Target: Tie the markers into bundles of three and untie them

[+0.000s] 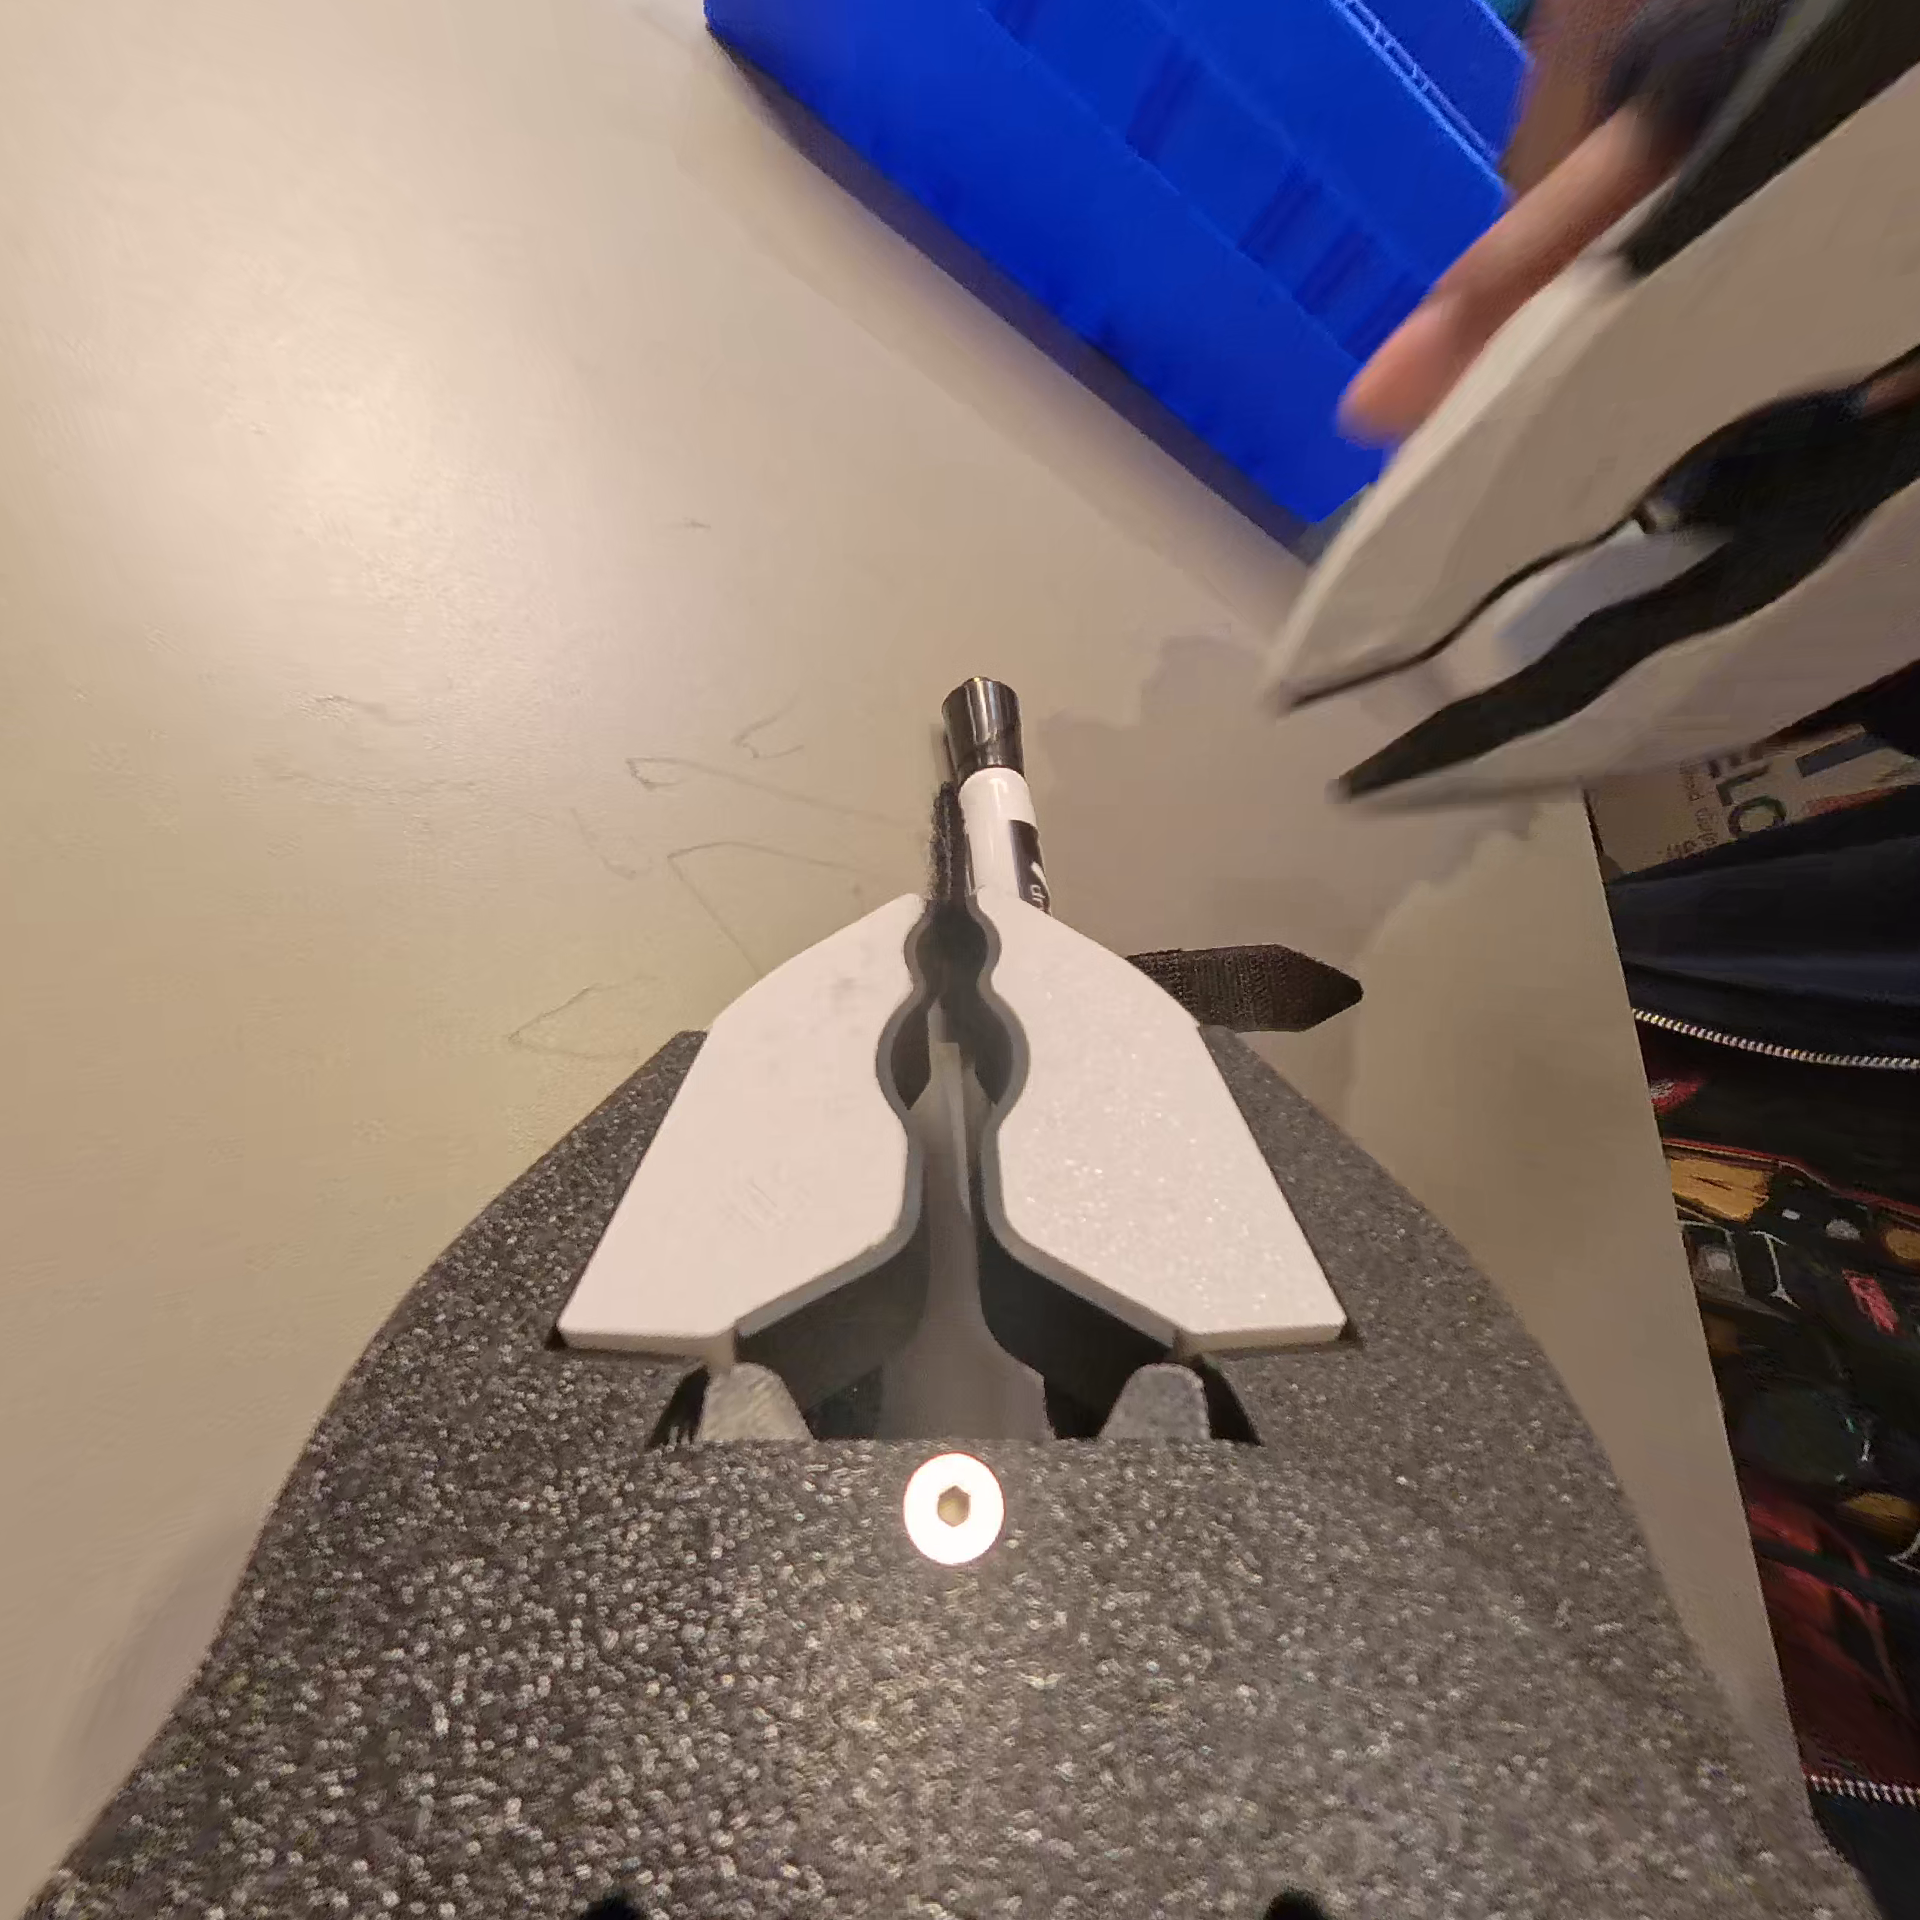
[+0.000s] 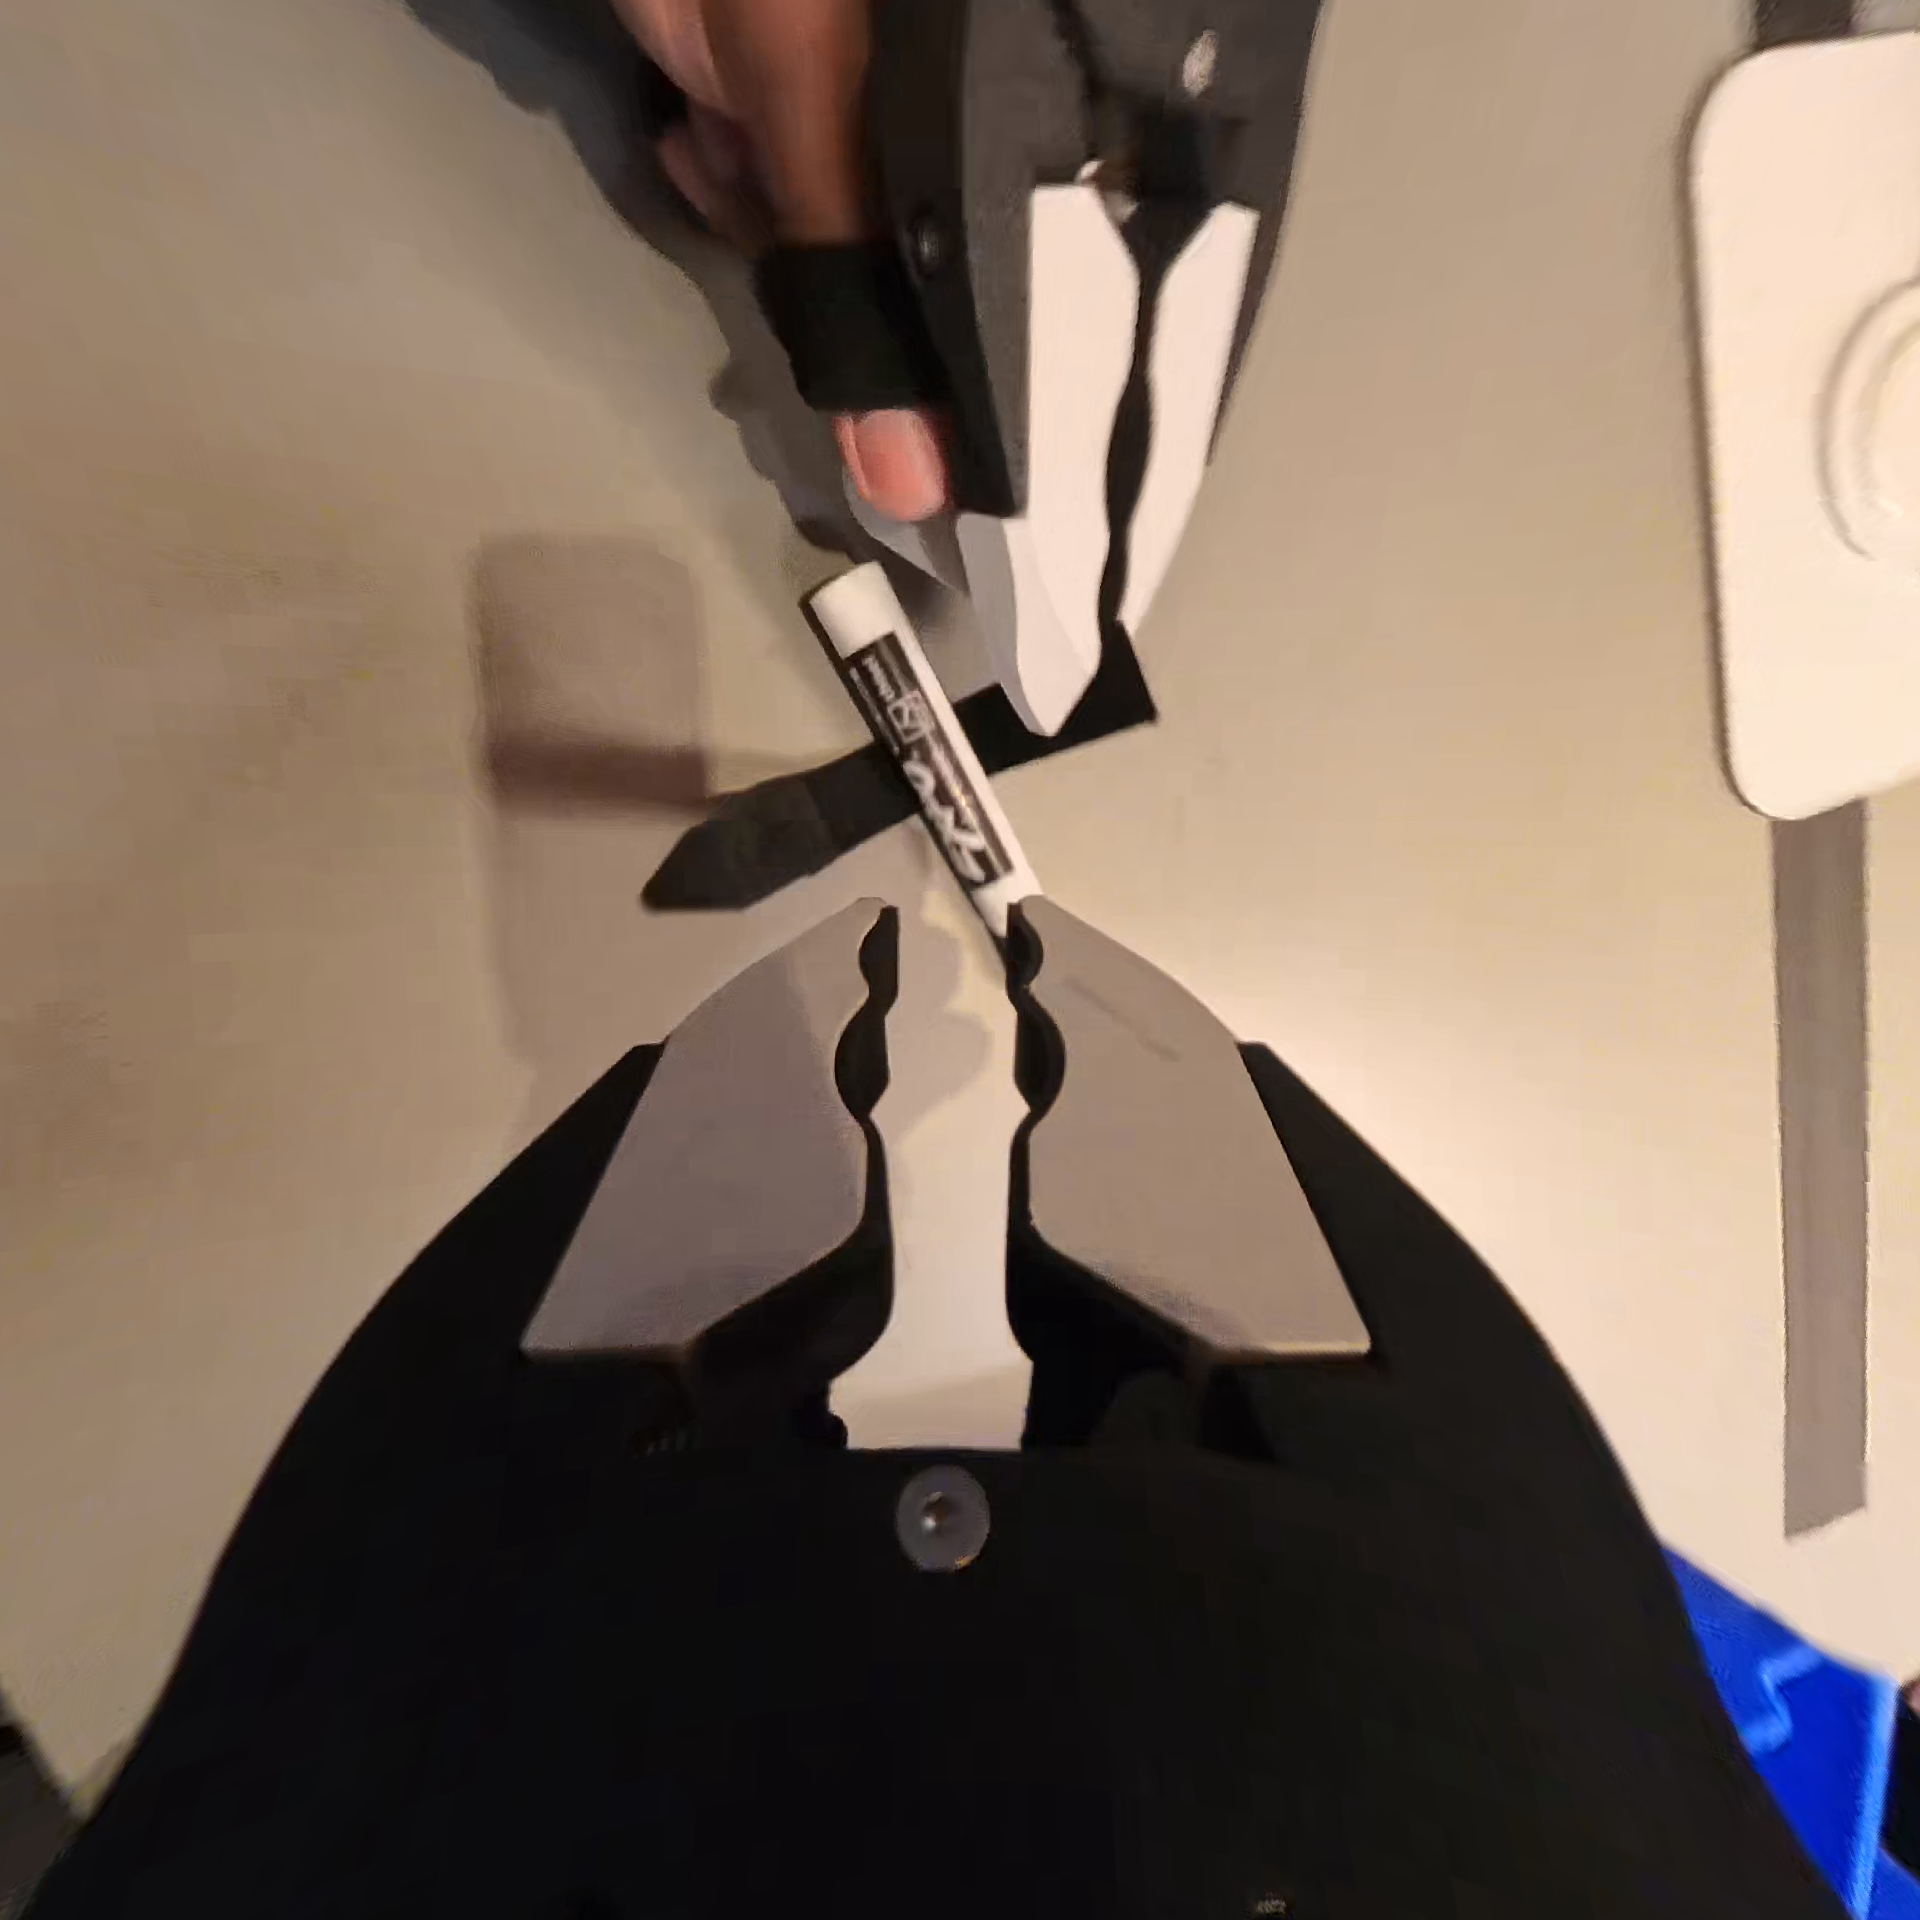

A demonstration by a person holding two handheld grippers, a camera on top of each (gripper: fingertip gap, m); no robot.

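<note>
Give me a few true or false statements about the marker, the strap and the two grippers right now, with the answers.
1. A marker lies across the black strap. True.
2. The right gripper has its fingers shut on the marker. False: they are open, with the marker's end beside one fingertip.
3. A blue bin sits on the table. True.
4. Three markers are tied in a bundle. False: only one marker shows, untied.
5. The left gripper is wide open. False: it is shut on the strap.
</note>
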